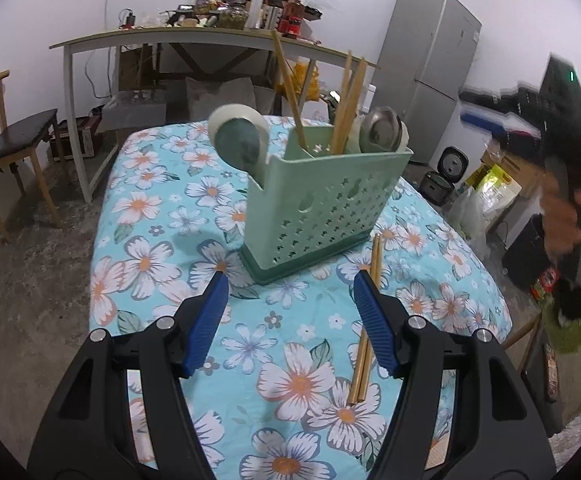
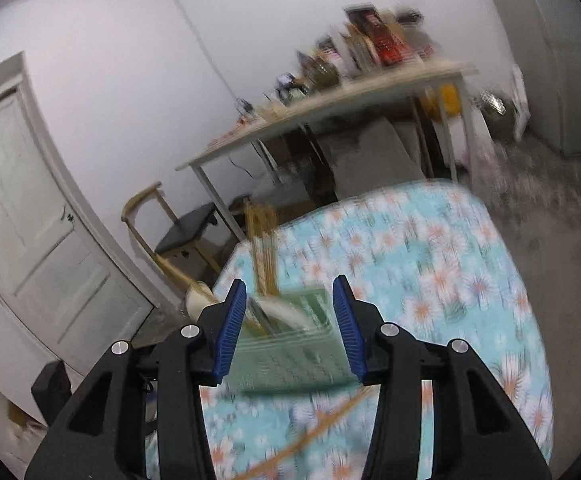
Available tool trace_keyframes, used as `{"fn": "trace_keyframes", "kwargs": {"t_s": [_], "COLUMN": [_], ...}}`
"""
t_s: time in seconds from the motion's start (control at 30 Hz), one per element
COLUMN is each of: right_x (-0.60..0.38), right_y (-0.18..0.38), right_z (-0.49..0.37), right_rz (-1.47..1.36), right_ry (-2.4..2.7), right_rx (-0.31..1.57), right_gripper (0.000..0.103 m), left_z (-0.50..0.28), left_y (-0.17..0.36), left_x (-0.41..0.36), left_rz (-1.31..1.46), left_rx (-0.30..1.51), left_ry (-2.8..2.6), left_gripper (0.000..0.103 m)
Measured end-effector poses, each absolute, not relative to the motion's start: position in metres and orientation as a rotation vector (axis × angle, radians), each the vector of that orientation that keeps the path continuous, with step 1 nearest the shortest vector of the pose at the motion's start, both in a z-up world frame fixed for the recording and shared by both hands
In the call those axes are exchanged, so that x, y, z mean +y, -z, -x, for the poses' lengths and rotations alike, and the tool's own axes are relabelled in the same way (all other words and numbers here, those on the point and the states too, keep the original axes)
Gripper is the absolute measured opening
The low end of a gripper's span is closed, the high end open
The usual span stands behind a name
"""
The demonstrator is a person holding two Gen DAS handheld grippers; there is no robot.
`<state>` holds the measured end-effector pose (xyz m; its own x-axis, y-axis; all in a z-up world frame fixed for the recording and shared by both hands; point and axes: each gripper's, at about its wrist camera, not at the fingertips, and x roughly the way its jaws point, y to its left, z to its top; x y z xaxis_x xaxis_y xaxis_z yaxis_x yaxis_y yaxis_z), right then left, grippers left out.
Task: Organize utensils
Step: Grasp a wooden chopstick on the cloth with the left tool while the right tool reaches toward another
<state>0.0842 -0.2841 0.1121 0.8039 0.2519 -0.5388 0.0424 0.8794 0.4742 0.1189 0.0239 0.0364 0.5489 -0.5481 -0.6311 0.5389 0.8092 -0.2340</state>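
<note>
A pale green perforated utensil holder [image 1: 322, 208] stands on the flowered tablecloth [image 1: 162, 208]. It holds several wooden chopsticks [image 1: 346, 100], a metal ladle [image 1: 382, 128] and a green-and-white ceramic spoon [image 1: 238, 140]. A loose pair of chopsticks [image 1: 368, 320] lies on the cloth in front of it, passing under the right finger of my left gripper [image 1: 290, 276], which is open and empty just short of the holder. The right wrist view is blurred. My right gripper [image 2: 289, 282] is open above the holder [image 2: 290, 356], with nothing pressed between its pads. The loose chopsticks [image 2: 314, 428] lie below it.
A cluttered long table [image 1: 194, 36] stands behind, with a wooden chair [image 1: 14, 140] to the left. A grey fridge [image 1: 426, 72] and a rice cooker [image 1: 450, 164] are to the right. A person's hand [image 1: 566, 216] shows blurred at the right edge. A white door [image 2: 22, 208] is on the left wall.
</note>
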Motion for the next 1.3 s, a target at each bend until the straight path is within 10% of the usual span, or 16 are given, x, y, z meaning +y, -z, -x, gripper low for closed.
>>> {"fn": "trace_keyframes", "kwargs": {"t_s": [0.43,0.6,1.3], "right_x": [-0.290,-0.292,-0.301], "right_y": [0.032,0.034,0.053], "right_z": [-0.025,-0.025,-0.019], "right_rz": [-0.803,-0.806,-0.865], "right_ry": [-0.035,-0.038,-0.058], "right_rx": [0.906,0.908,0.923], "right_gripper": [0.044,0.044,0.044], "left_z": [-0.134,-0.149,-0.180], "left_y": [-0.002,0.028,0.078], "left_x": [-0.030,-0.051,-0.068], "left_rz": [0.039,0.133,0.338], "left_rx": [0.927,1.093,1.344], "left_ry": [0.846,0.913,0.916], "left_gripper": [0.049,0.028,0.008]}}
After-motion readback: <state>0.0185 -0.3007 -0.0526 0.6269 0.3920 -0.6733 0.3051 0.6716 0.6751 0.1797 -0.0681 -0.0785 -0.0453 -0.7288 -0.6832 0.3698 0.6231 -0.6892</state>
